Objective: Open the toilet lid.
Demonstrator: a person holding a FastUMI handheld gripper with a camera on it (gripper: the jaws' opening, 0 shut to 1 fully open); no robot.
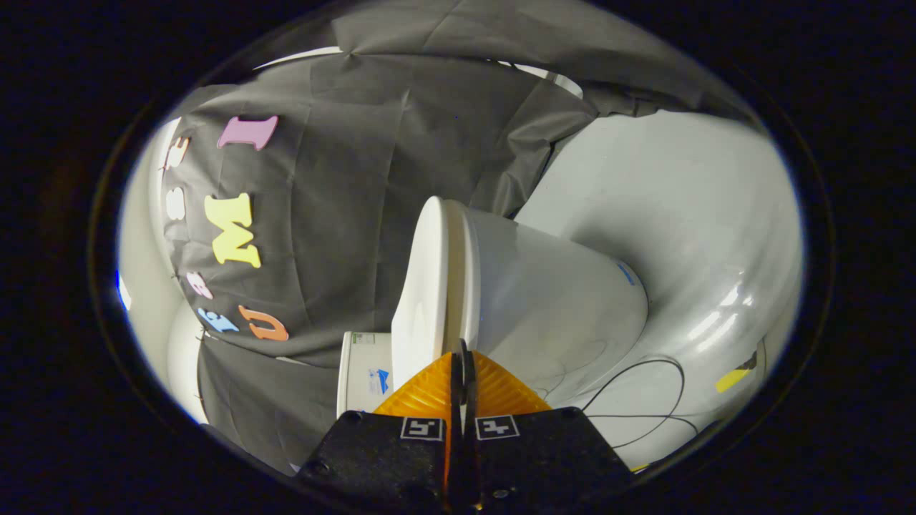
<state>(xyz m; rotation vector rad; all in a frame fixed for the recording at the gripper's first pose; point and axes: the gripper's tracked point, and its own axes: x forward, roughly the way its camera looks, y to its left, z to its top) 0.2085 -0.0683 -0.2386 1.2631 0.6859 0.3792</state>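
The view is rolled, so the white toilet appears on its side. Its lid [421, 286] lies flat against the seat and bowl [551, 300], with a thin seam between them. My gripper [462, 354] is shut, its two fingers pressed together with nothing between them. The tips sit right at the front edge of the toilet, in line with the seam between lid and seat. I cannot tell whether they touch it.
The white tank [363, 372] with a small label stands behind the lid. Black cloth wall [343, 179] hangs beyond the toilet. The glossy white floor [680, 214] carries thin black cables [644, 400] and a strip of yellow tape [731, 379].
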